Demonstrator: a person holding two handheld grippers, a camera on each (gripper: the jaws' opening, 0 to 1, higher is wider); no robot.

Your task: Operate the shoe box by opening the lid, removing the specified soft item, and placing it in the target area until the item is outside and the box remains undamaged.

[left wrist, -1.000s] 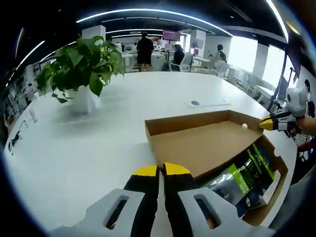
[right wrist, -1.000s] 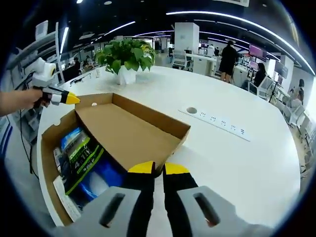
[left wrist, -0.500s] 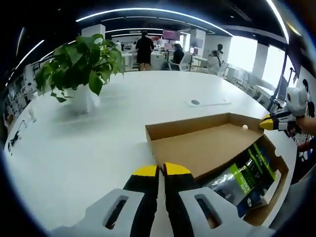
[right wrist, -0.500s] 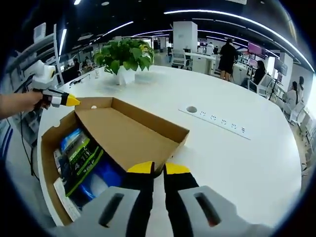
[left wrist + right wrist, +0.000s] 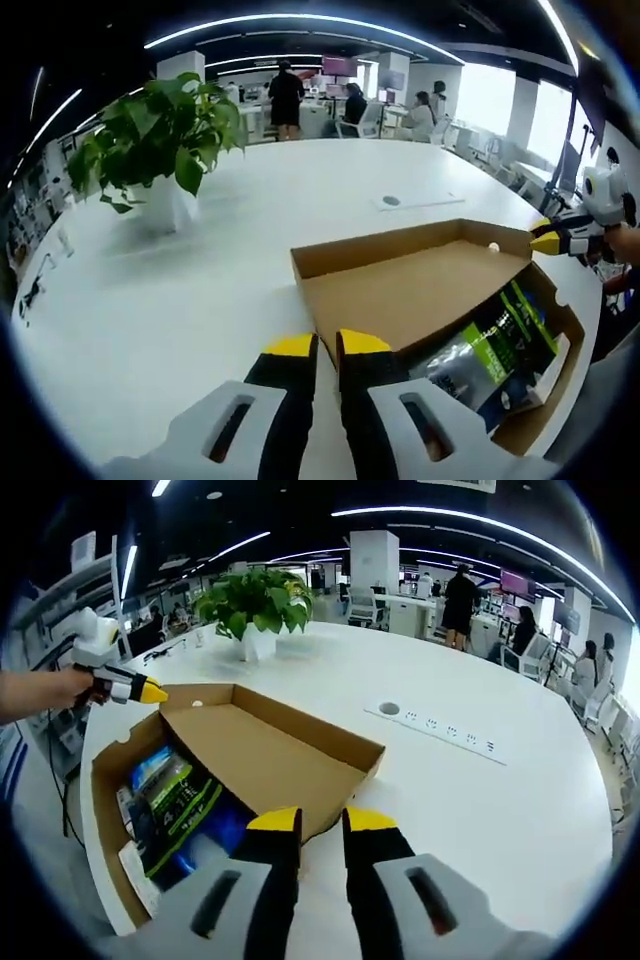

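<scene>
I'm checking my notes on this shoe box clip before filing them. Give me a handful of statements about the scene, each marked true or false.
1. The brown cardboard shoe box has its lid folded open. True.
2. The green and black soft package lies on the white table beside the box. False: it lies inside the box.
3. A leafy green potted plant stands on the table. True.
4. The right gripper is shut on the package. False: its jaws stand slightly apart at the lid's edge, holding nothing.
5. The left gripper has its jaw tips by the open lid's edge. True.
</scene>
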